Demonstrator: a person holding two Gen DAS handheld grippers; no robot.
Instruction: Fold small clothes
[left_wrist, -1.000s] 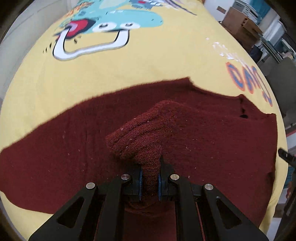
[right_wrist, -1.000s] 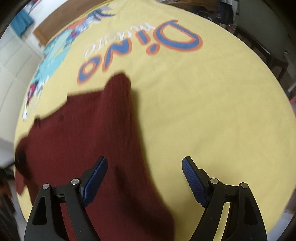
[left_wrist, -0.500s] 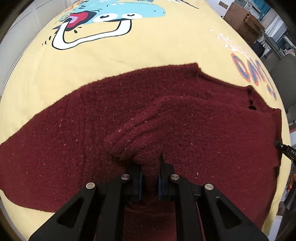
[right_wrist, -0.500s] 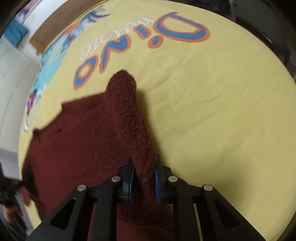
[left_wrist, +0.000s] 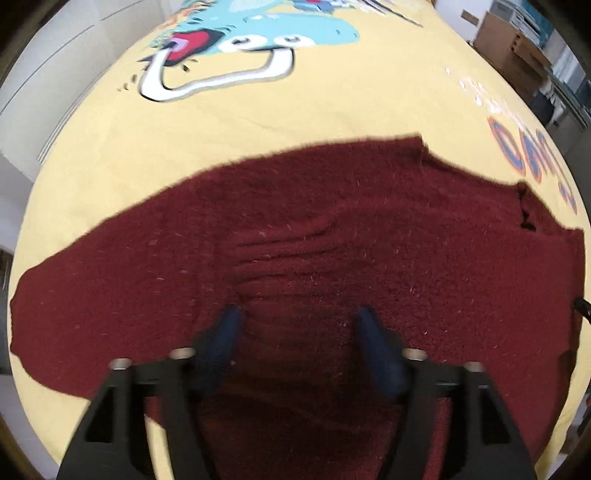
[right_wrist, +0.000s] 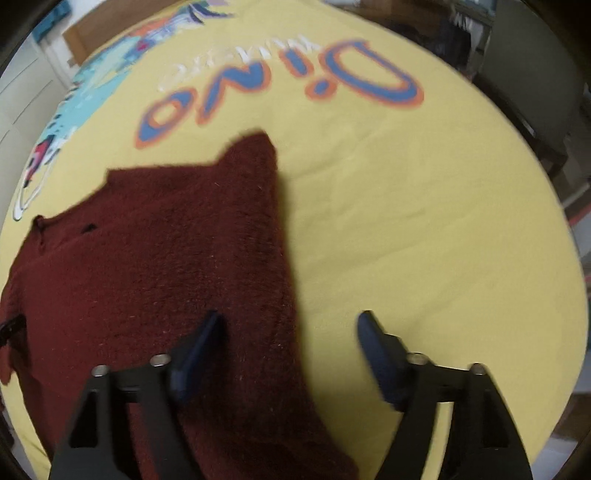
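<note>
A dark red knit sweater (left_wrist: 332, 240) lies flat on the yellow printed cloth (left_wrist: 258, 122). A sleeve is folded across its body, its ribbed cuff (left_wrist: 288, 251) just ahead of my left gripper (left_wrist: 299, 325), which is open above the sweater and holds nothing. In the right wrist view the sweater (right_wrist: 166, 258) fills the left half. My right gripper (right_wrist: 290, 332) is open and empty over the sweater's right edge, one finger above the knit and the other above the cloth (right_wrist: 424, 240).
The yellow cloth carries a cartoon dinosaur print (left_wrist: 229, 48) and "Dino" lettering (right_wrist: 295, 85). Cardboard boxes and shelves (left_wrist: 517, 48) stand beyond the table's far right. A dark chair (right_wrist: 535, 92) stands past the cloth's right edge.
Both grippers have opened and let go of the sweater. The fabric that each one pinched has dropped flat onto the sweater.
</note>
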